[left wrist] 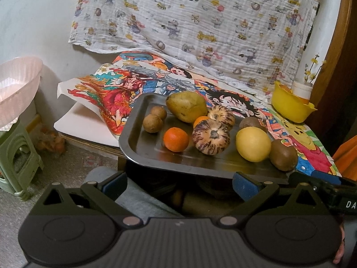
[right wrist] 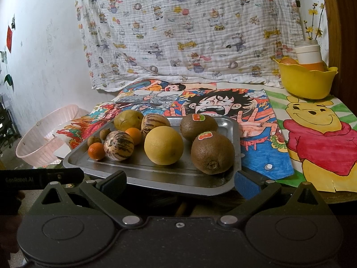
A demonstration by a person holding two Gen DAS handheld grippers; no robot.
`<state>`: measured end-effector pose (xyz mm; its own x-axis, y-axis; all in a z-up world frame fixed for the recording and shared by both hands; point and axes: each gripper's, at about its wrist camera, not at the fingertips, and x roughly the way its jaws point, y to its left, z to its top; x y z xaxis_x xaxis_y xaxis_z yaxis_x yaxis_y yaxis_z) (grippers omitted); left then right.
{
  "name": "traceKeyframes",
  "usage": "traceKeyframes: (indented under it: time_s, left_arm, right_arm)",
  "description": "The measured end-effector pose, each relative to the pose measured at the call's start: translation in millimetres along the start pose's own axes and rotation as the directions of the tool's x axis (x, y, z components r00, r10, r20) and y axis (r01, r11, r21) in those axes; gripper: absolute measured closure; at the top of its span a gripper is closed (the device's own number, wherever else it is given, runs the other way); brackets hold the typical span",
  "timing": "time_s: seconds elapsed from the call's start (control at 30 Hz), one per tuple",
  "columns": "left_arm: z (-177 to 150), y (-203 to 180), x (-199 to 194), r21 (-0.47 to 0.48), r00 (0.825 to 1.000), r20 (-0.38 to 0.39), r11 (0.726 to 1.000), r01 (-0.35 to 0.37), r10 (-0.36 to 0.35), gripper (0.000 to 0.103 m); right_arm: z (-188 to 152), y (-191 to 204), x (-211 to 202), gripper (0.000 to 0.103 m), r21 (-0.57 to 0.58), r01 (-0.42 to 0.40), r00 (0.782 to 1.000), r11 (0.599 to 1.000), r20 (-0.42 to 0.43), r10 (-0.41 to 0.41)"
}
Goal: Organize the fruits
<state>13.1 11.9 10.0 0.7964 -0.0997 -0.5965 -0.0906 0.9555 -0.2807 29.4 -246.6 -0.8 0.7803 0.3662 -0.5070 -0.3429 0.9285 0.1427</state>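
A metal tray (left wrist: 142, 149) (right wrist: 232, 131) at the table's front edge holds a pear (left wrist: 186, 106) (right wrist: 128, 119), two striped melons (left wrist: 210, 137) (right wrist: 119, 145), small oranges (left wrist: 176, 139) (right wrist: 96, 151), a yellow citrus (left wrist: 253, 144) (right wrist: 163, 145), two kiwis (left wrist: 283, 155) (right wrist: 212, 151) and two small brown fruits (left wrist: 152, 123) (right wrist: 93, 140). A yellow bowl (left wrist: 290, 105) (right wrist: 308, 82) stands at the back right with fruit inside. My left gripper (left wrist: 179, 185) hangs open just before the tray's near edge. My right gripper (right wrist: 179, 182) is open too, empty, at the tray's front rim.
Cartoon drawings (right wrist: 321, 134) cover the table. A pink plastic basket (left wrist: 17, 84) (right wrist: 42, 140) sits left of the table, above a green stool (left wrist: 17, 156). A white jar with yellow flowers (right wrist: 309, 51) stands behind the bowl. A printed cloth (right wrist: 189, 33) hangs on the wall.
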Motion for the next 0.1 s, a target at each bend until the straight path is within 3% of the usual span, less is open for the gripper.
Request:
traceKeyframes:
  time_s: [0.1]
  left_arm:
    - [0.9, 1.5, 0.3, -0.005, 1.000, 0.001, 1.000, -0.004, 0.004, 0.001]
  right_arm:
    - [0.0, 0.1, -0.1, 0.001, 0.000, 0.001, 1.000, 1.000, 0.002, -0.001]
